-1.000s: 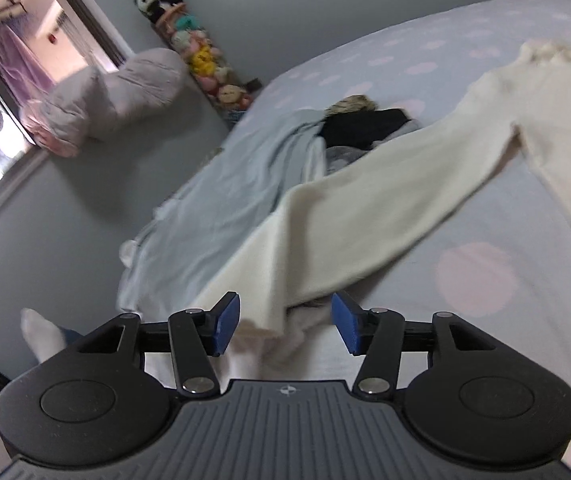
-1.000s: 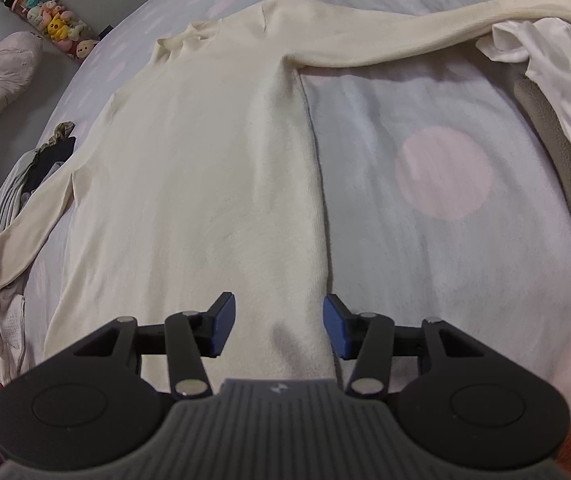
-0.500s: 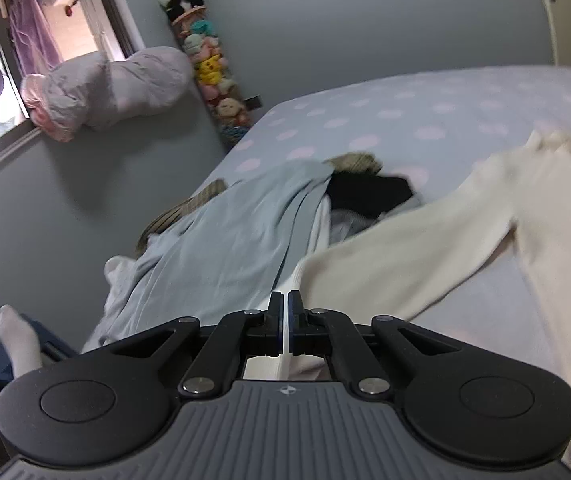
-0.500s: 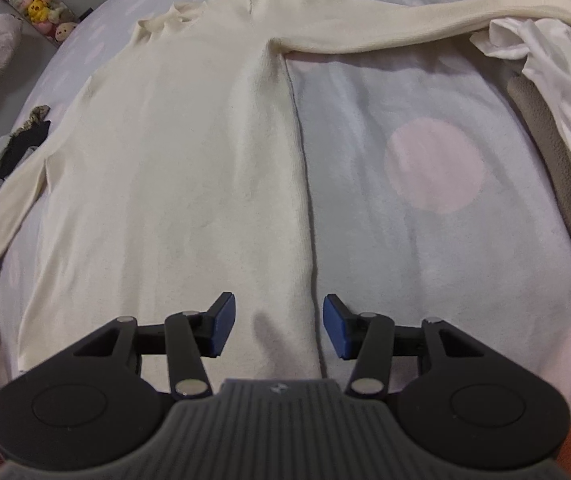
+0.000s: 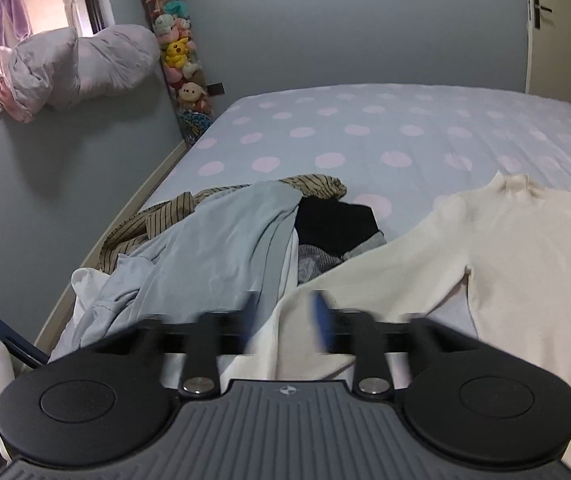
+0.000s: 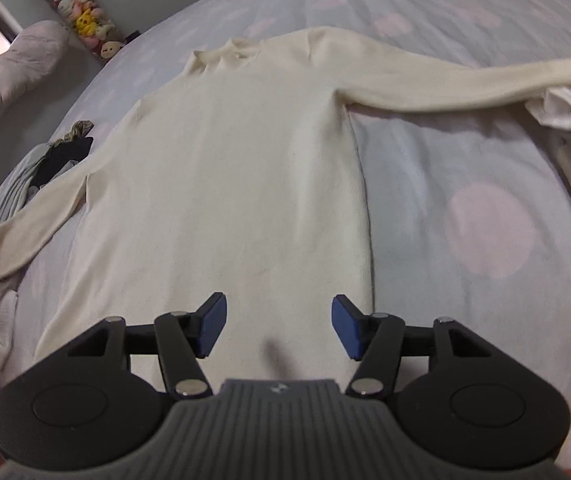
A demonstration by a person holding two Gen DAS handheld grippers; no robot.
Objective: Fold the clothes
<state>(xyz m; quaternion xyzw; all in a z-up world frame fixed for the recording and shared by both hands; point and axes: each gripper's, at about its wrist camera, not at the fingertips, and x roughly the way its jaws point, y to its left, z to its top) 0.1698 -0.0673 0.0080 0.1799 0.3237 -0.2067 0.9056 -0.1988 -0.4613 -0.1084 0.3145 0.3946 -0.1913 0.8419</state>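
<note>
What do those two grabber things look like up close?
Both look the same. The right gripper has a ribbed dark-grey body with a small round logo, two black round discs, black arms with silver bolts, and blue pads on its fingertips. The left gripper matches, though its fingers are blurred.

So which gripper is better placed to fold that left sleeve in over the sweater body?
Left. The left gripper is right at the cuff end of the cream sweater's sleeve, jaws blurred but apart around it. The right gripper is open over the sweater's hem, away from that sleeve.
</note>
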